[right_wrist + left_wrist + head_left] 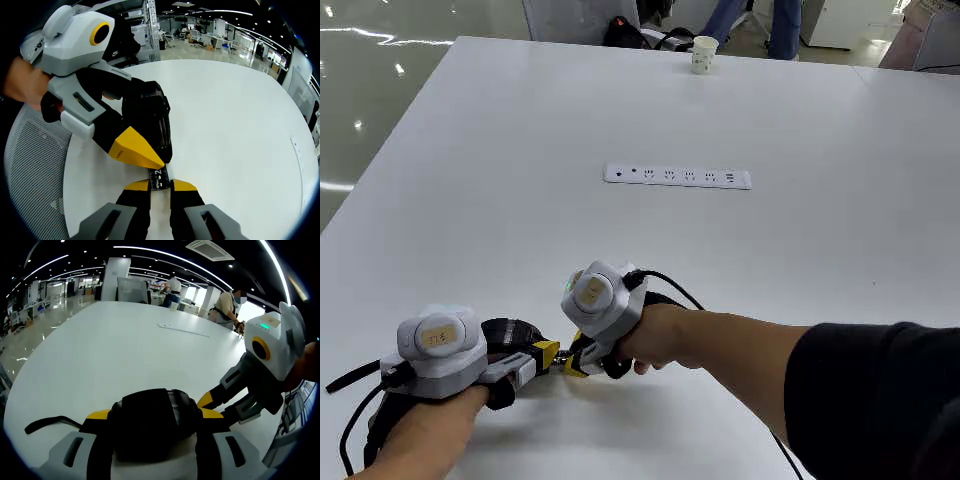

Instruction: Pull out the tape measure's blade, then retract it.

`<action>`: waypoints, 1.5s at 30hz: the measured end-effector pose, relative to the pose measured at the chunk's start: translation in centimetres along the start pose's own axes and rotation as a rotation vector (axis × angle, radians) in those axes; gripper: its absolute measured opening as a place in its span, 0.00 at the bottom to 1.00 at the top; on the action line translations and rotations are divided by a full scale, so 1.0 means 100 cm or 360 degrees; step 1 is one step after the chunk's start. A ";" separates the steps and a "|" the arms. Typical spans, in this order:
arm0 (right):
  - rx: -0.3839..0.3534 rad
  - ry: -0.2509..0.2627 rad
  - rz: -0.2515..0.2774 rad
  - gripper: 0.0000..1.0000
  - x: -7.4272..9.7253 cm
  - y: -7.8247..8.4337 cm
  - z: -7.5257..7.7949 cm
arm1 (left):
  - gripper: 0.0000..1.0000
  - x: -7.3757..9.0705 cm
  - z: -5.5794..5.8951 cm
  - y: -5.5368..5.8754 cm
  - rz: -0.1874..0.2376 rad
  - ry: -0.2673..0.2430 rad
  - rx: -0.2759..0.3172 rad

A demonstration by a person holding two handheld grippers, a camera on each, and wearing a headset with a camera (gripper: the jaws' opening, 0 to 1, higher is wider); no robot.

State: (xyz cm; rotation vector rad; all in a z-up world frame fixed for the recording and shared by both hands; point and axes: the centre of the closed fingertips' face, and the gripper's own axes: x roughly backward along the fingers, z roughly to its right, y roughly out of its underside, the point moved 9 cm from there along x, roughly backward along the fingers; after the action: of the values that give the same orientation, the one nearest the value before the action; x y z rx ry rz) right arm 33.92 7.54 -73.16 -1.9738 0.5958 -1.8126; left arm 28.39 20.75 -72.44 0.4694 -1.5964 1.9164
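The black tape measure (510,335) lies low over the white table near its front edge, and my left gripper (535,358) is shut on its case. In the left gripper view the case (150,425) sits between the yellow-tipped jaws, with its wrist strap (50,422) trailing left. My right gripper (575,362) is right beside it, shut on the blade (158,176). A short stretch of blade marked "2" shows between the case (147,120) and the right gripper's (160,187) yellow tips. The two grippers nearly touch.
A white power strip (677,176) lies mid-table. A paper cup (704,54) stands near the far edge, and people stand beyond it. The white table (770,250) stretches wide ahead and to the right. Black cables trail from both grippers.
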 end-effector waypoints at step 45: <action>-0.0010 0.0004 0.0048 0.11 -0.010 -0.010 -0.001 | 0.62 0.001 0.001 0.000 0.0004 0.0012 0.0011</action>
State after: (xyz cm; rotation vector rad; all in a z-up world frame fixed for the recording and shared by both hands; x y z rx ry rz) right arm 33.79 8.95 -73.41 -1.9563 0.6300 -1.7976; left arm 28.26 20.69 -72.39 0.4632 -1.5867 1.9239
